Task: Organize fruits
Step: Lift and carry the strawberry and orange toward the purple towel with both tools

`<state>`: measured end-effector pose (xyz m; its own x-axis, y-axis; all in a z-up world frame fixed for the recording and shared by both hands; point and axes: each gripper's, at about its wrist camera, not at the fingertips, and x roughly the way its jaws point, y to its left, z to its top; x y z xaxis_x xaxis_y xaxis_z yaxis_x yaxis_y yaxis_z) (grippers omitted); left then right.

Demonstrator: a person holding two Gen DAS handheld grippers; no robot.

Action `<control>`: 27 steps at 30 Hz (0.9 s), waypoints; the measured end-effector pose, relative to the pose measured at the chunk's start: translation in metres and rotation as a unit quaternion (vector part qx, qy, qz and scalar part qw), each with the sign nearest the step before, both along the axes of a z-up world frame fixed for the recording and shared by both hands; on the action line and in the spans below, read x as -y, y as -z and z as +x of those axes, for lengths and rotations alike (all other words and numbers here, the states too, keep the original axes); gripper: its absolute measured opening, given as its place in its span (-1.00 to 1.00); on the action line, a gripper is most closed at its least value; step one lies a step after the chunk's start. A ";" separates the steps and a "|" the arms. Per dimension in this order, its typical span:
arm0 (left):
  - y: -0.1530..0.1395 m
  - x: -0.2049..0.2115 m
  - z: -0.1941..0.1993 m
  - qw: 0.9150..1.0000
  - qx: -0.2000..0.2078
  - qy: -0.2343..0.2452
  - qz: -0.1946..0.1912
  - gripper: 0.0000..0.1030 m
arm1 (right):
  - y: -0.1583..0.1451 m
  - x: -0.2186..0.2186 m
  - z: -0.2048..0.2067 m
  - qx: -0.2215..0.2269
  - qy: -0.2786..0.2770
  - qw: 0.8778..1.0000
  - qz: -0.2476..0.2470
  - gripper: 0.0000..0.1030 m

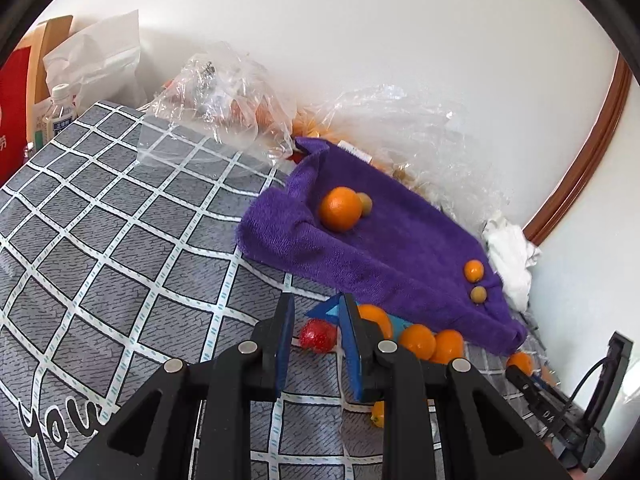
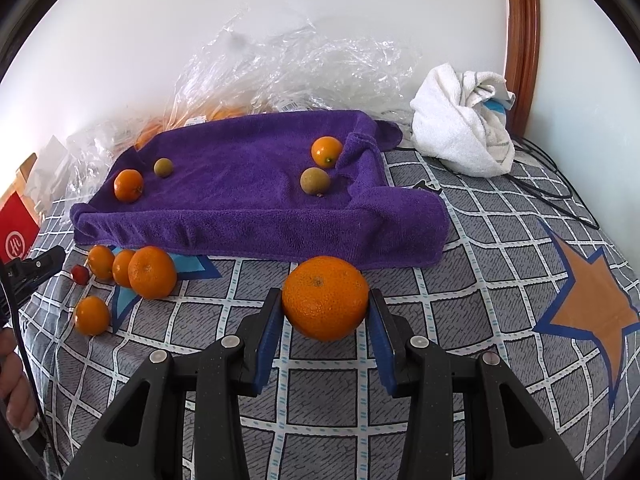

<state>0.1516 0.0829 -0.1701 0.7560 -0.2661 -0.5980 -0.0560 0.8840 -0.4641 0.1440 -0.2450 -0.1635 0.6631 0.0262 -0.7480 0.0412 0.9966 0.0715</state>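
Observation:
My right gripper [image 2: 325, 301] is shut on a large orange [image 2: 325, 280], with a blue pad pressed on each side of it, just in front of the purple towel [image 2: 240, 204]. On the towel lie two small oranges [image 2: 128, 185] [image 2: 327, 151] and two brownish round fruits [image 2: 163, 167] [image 2: 315, 180]. Several loose oranges [image 2: 152, 272] and a strawberry [image 2: 80, 274] rest on the checked bedspread [image 2: 340, 384] to the left. My left gripper [image 1: 317, 304] is drawn shut on nothing. The strawberry [image 1: 318, 336] lies on the bed just past its tips, beside more oranges [image 1: 418, 342].
Crumpled clear plastic bags [image 2: 280, 64] line the wall behind the towel. A white cloth bundle [image 2: 460, 128] and black cables [image 2: 560, 196] sit at the right. A red box [image 1: 12, 120] and a bottle [image 1: 60, 112] stand far left. A person's hand [image 2: 12, 380] holds the left gripper [image 2: 38, 266].

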 end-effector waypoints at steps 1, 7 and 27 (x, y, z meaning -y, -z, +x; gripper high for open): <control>-0.001 -0.003 -0.001 1.000 0.004 0.003 -0.012 -0.57 | -0.001 -0.001 0.000 0.002 0.000 1.000 -0.001 -0.19; 0.001 -0.008 0.000 1.000 -0.001 -0.003 -0.020 -0.57 | -0.005 -0.013 0.000 0.013 -0.013 1.000 -0.003 -0.19; 0.013 0.024 0.011 0.995 -0.042 0.035 0.083 -0.22 | -0.019 -0.030 -0.003 0.049 -0.054 0.997 -0.003 -0.19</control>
